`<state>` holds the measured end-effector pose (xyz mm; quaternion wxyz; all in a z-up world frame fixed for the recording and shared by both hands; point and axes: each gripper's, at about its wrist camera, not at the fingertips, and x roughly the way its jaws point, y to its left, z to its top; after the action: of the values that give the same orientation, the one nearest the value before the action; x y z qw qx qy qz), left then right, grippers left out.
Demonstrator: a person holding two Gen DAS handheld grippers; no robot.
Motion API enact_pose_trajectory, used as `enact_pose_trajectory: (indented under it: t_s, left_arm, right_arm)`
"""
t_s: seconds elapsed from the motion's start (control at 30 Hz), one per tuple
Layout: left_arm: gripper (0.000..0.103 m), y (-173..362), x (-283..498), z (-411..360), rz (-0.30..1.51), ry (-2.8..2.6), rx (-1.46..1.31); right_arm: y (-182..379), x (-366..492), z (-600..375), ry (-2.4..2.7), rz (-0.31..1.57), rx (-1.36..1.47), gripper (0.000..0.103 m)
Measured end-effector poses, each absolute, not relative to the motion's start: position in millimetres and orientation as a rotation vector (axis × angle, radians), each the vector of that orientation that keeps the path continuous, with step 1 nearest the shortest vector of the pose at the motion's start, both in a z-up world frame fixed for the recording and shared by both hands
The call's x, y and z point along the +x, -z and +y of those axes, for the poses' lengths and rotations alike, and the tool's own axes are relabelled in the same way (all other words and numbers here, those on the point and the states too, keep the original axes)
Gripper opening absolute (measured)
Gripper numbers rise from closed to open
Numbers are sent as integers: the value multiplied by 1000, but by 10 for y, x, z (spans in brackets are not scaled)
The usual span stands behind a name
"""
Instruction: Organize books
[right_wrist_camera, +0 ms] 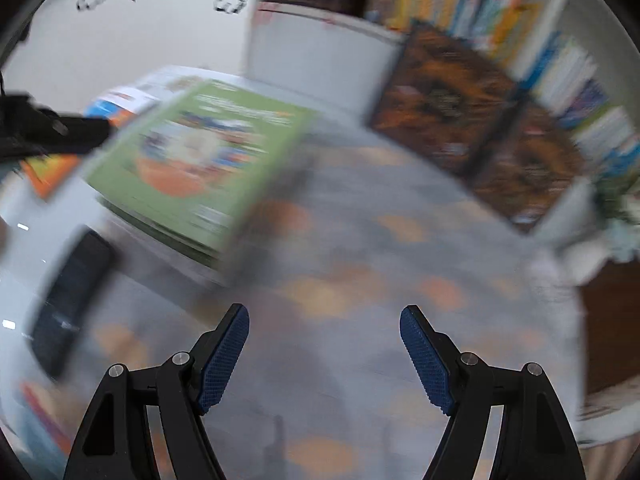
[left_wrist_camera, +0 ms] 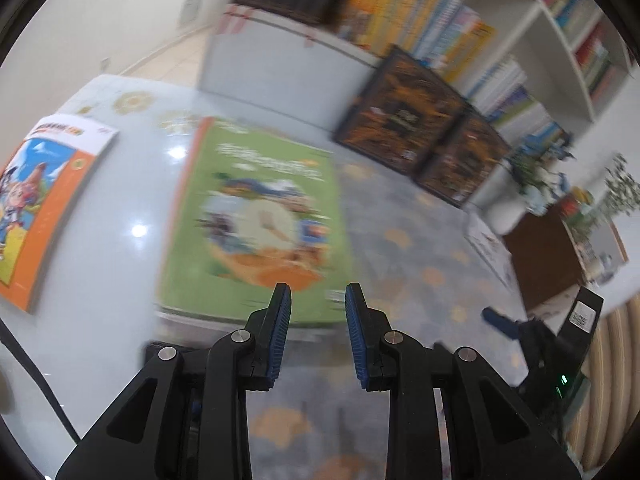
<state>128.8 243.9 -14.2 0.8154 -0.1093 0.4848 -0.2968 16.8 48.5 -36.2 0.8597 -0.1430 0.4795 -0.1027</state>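
Green is the cover of the book [left_wrist_camera: 256, 216] lying flat on a glossy white table [left_wrist_camera: 132, 184], on top of a stack whose page edges show in the right wrist view; its near edge sits close to the table's near edge. An orange-bordered book [left_wrist_camera: 38, 200] lies flat toward the table's left edge, well apart from the green one. Two dark brown books [left_wrist_camera: 404, 120] stand upright on the patterned grey floor [left_wrist_camera: 420, 248], propped against a white bookshelf [left_wrist_camera: 556, 36] filled with colourful spines. The left gripper [left_wrist_camera: 318, 294] hovers just at the green book's near edge, its blue pads parted and gripping nothing. The right gripper [right_wrist_camera: 325, 316] is spread wide and empty above the floor, to the right of the green book [right_wrist_camera: 200, 148]. Both views are motion-blurred.
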Motion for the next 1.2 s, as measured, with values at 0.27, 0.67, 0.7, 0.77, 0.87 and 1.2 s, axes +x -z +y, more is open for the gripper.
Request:
enact_pose_trajectory:
  t_s: [0.27,0.67,0.7,0.77,0.87,1.2]
  left_arm:
    - [27,-166,686,1678,1009,700,-229]
    - [27,3,-134,-250,1138,730,-176]
    - [27,25,-181,-368,1152,736,-167]
    - [27,57,-268,-584,1176,747,-150]
    - [27,67,-331,-837,1190,755,-112]
    - [27,364,-232,-1257,1307,708,-68]
  right_arm:
    - [-65,-735,-1099,464,947,-305,76]
    - [-71,-996,-3367,477,926,24,76]
    - [-37,-970,-3479,469,922,54,76]
    - [8,-924,-3731,453,906,127,76]
    - [133,-812,-3906,425,903,174,76]
    - [701,-334,-4785,513,851,435,76]
